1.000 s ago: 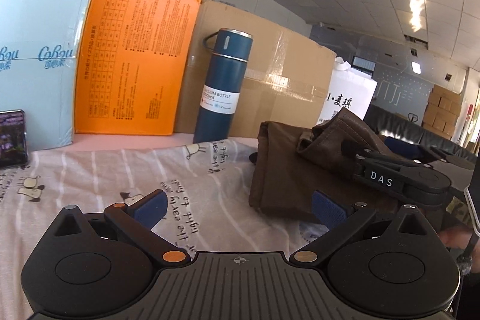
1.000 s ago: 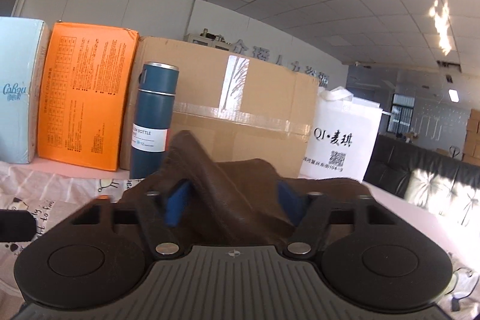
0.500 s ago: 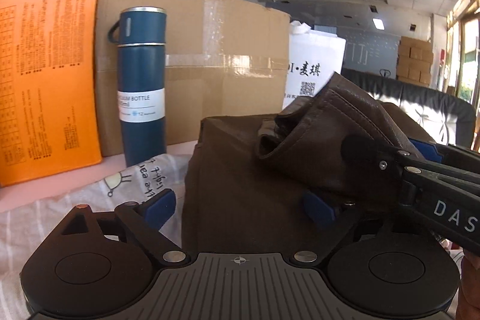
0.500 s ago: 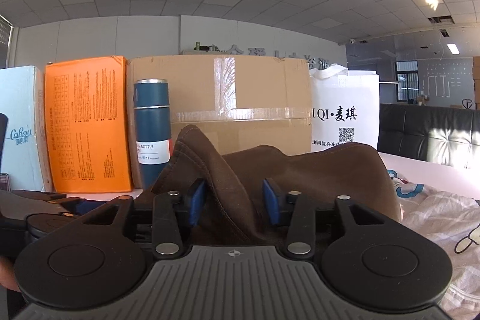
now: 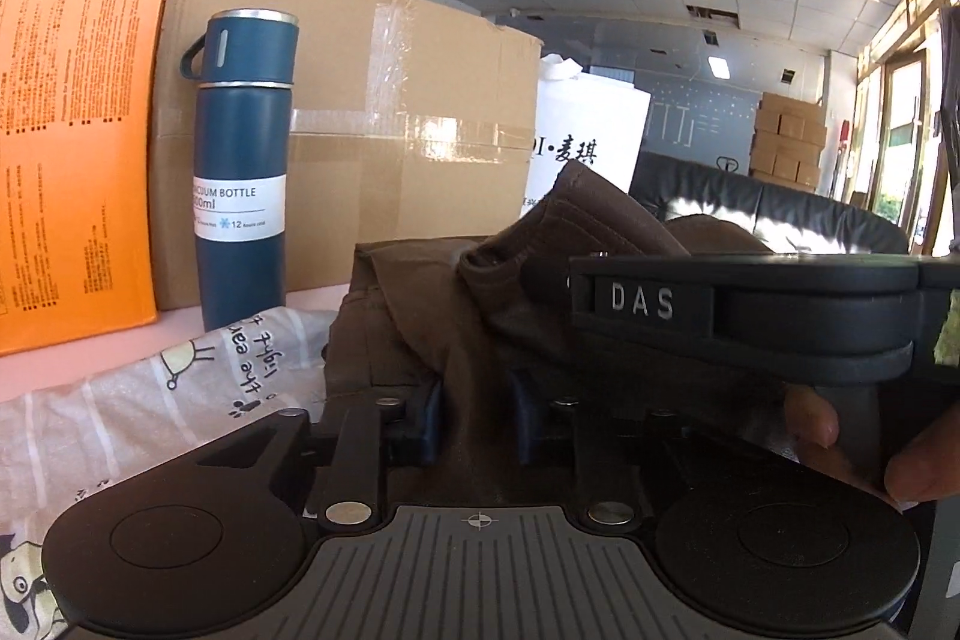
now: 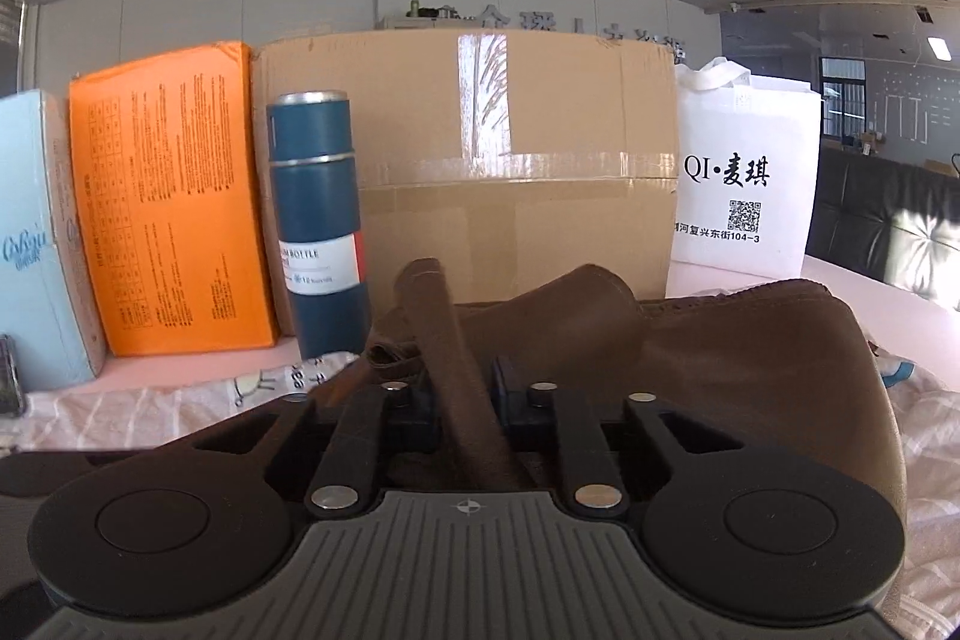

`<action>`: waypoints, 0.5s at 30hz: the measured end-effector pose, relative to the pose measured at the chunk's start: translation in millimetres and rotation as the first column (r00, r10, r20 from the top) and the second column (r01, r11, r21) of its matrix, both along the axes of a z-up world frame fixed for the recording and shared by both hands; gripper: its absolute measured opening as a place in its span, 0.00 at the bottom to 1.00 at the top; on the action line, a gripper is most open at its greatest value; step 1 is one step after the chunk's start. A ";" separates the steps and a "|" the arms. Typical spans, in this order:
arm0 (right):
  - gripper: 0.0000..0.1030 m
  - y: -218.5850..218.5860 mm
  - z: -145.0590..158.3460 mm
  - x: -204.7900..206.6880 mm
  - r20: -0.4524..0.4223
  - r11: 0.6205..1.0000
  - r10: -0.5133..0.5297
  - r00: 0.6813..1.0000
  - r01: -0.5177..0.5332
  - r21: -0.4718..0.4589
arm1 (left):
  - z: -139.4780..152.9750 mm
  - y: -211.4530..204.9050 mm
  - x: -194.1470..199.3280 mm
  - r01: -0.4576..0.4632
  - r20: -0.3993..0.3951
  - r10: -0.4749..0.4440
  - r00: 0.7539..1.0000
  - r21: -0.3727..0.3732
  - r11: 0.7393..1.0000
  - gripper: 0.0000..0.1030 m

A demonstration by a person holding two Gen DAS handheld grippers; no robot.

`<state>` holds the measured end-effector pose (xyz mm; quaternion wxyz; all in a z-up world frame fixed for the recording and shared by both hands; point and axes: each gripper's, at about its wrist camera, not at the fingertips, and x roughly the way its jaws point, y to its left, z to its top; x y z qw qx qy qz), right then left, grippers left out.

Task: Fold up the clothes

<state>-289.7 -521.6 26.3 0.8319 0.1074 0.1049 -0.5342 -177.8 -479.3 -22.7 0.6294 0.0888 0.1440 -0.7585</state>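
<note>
A brown garment (image 5: 420,316) lies bunched on a white printed cloth (image 5: 150,388); it also shows in the right wrist view (image 6: 750,358). My left gripper (image 5: 477,415) is shut on a fold of the brown garment. My right gripper (image 6: 465,400) is shut on a raised brown strip of the same garment. The right gripper's black body marked DAS (image 5: 750,310) sits just right of and above my left gripper, with a hand under it.
At the back stand a blue vacuum bottle (image 5: 243,172), an orange box (image 5: 66,148), a cardboard box (image 6: 510,160), a white bag (image 6: 744,178) and a light blue box (image 6: 30,244). A black sofa (image 5: 780,220) is at the far right.
Both grippers have closed on the brown garment. My left gripper moved right to the garment, next to the right gripper.
</note>
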 end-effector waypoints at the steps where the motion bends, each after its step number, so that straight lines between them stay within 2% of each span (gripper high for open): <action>1: 0.07 4.2 6.3 -3.0 0.033 1.000 -0.001 0.999 0.001 -0.009 | 0.8 2.4 -3.5 -0.008 0.009 0.008 1.000 -0.010 1.000 0.09; 4: 0.05 27.1 37.7 -12.3 0.129 0.996 0.001 0.992 0.011 -0.088 | 5.3 12.2 -6.1 -0.016 -0.006 0.016 1.000 -0.039 0.999 0.06; 8: 0.04 67.5 84.1 -26.4 0.253 0.978 0.059 0.966 -0.005 -0.210 | 21.1 31.9 7.1 -0.034 -0.077 0.027 0.997 -0.095 0.995 0.05; 11: 0.04 99.6 113.7 -39.1 0.351 0.958 0.137 0.926 -0.033 -0.286 | 36.3 51.6 23.5 -0.057 -0.131 0.038 0.991 -0.142 0.988 0.05; 15: 0.04 135.0 134.8 -51.9 0.456 0.939 0.244 0.856 -0.090 -0.332 | 53.7 87.7 46.9 -0.082 -0.145 0.055 0.988 -0.188 0.979 0.05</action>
